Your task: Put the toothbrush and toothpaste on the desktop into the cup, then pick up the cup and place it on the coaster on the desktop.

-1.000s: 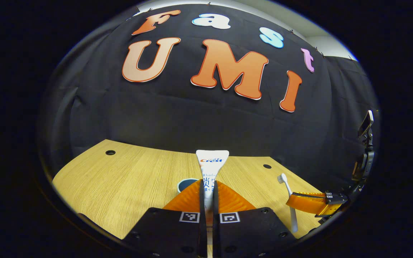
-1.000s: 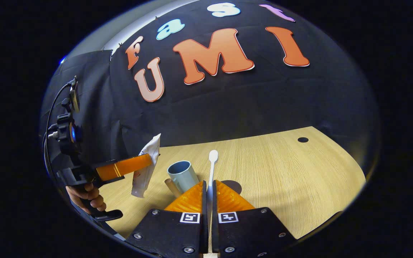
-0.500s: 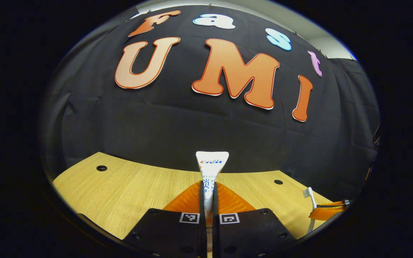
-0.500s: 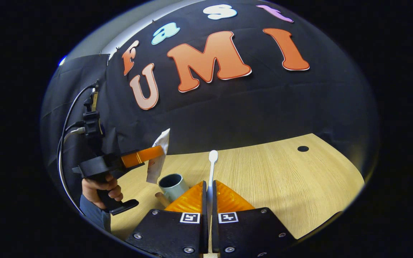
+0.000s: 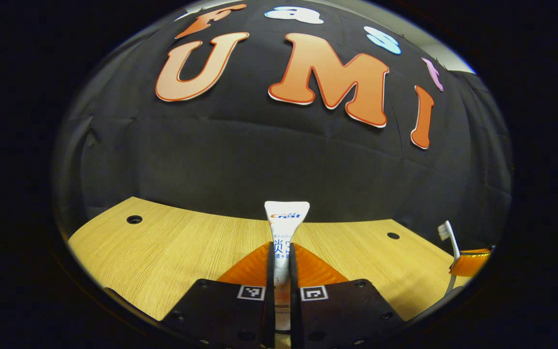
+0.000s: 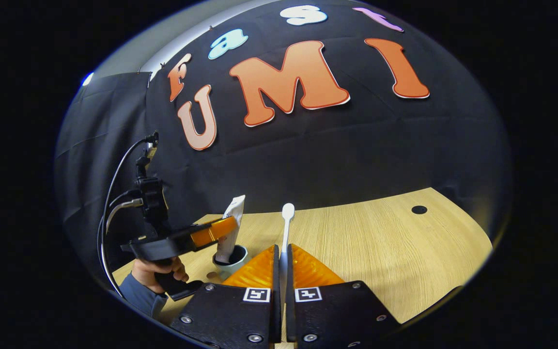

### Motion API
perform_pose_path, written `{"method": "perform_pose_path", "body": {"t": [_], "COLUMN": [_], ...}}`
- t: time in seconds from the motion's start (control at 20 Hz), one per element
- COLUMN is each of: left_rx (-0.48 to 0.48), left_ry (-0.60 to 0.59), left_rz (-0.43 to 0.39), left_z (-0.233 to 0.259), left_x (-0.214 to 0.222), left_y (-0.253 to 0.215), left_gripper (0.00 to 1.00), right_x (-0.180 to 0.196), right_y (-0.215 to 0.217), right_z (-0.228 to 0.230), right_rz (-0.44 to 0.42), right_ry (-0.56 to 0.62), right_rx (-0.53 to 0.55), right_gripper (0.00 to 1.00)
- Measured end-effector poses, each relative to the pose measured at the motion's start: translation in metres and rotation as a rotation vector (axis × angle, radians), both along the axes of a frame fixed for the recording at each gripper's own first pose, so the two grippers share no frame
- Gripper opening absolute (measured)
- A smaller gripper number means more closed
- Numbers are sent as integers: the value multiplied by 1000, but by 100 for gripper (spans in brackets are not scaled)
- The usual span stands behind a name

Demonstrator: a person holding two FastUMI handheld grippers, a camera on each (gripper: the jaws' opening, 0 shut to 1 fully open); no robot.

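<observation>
1. Left gripper [image 5: 279, 271]: clamped on toothpaste [image 5: 286, 220], tube upright, lower end inside cup [image 6: 230, 259] near tabletop's [image 6: 380, 252] left edge.
2. Right gripper [image 6: 282, 271]: closed on toothbrush [image 6: 286, 228], held above tabletop beside cup.

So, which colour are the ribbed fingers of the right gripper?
Orange: the ribbed fingers of the right gripper show best in the right gripper view.

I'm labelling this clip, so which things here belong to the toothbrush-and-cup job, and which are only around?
Part of the job:
- toothpaste, clamped in the left hand-held gripper, lower end in the cup
- toothbrush, clamped in the right hand-held gripper

Only around:
- wooden desktop
- cable holes in it
- the person's hand and sleeve
</observation>
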State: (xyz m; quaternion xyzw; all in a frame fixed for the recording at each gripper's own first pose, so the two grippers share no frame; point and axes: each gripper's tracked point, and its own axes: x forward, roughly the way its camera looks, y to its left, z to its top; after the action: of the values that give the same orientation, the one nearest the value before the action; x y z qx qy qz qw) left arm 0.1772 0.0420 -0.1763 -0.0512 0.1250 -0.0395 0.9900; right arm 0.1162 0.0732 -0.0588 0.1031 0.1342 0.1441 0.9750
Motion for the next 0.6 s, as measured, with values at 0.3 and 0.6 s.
{"method": "perform_pose_path", "body": {"t": [0.3, 0.6], "left_rx": [47, 44], "left_ry": [-67, -106], "left_rz": [-57, -17], "left_z": [22, 44], "left_x": [-30, -66], "left_y": [-1, 21], "left_gripper": [60, 94], "right_x": [4, 21], "right_y": [15, 35], "right_z": [7, 34], "right_rz": [18, 26], "right_ry": [-15, -124], "right_rx": [-6, 19], "right_gripper": [4, 4]}}
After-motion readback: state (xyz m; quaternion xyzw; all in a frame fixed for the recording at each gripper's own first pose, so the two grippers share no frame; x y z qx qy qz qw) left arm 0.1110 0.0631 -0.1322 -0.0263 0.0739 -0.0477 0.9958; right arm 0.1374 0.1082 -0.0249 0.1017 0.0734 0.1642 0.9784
